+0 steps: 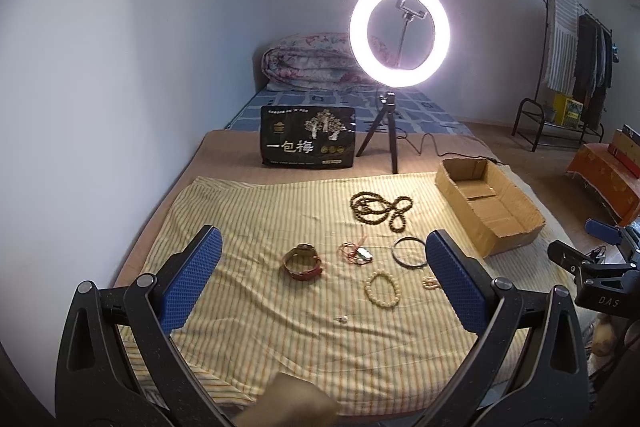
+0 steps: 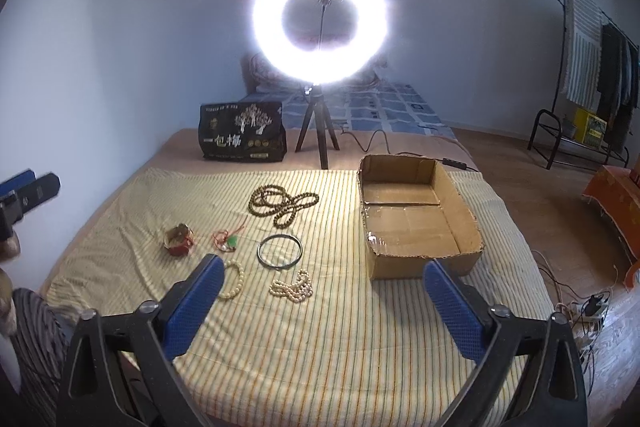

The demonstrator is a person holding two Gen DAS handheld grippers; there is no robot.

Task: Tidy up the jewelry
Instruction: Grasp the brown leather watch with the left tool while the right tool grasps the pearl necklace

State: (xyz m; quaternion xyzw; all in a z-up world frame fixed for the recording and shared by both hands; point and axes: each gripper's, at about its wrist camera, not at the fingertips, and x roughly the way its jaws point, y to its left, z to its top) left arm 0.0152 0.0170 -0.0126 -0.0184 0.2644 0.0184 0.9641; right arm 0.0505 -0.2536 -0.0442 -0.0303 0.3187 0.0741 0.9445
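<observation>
Jewelry lies on a yellow striped cloth (image 2: 320,339): a brown bead necklace (image 1: 380,209) (image 2: 282,204), a red-strap watch (image 1: 303,261) (image 2: 178,239), a red-cord green pendant (image 1: 357,253) (image 2: 227,240), a dark bangle (image 1: 409,252) (image 2: 279,251), a cream bead bracelet (image 1: 382,289) (image 2: 234,281), a pearl strand (image 2: 292,287) and a tiny earring (image 1: 341,319). An empty cardboard box (image 2: 416,215) (image 1: 486,205) sits at the right. My left gripper (image 1: 324,275) is open above the cloth's near left. My right gripper (image 2: 320,303) is open, hovering near the pearls.
A lit ring light on a tripod (image 2: 320,27) and a black printed bag (image 2: 243,137) stand behind the cloth. A folded quilt (image 1: 308,61) lies at the bed's far end. A clothes rack (image 2: 592,67) and floor cables (image 2: 588,307) are at the right.
</observation>
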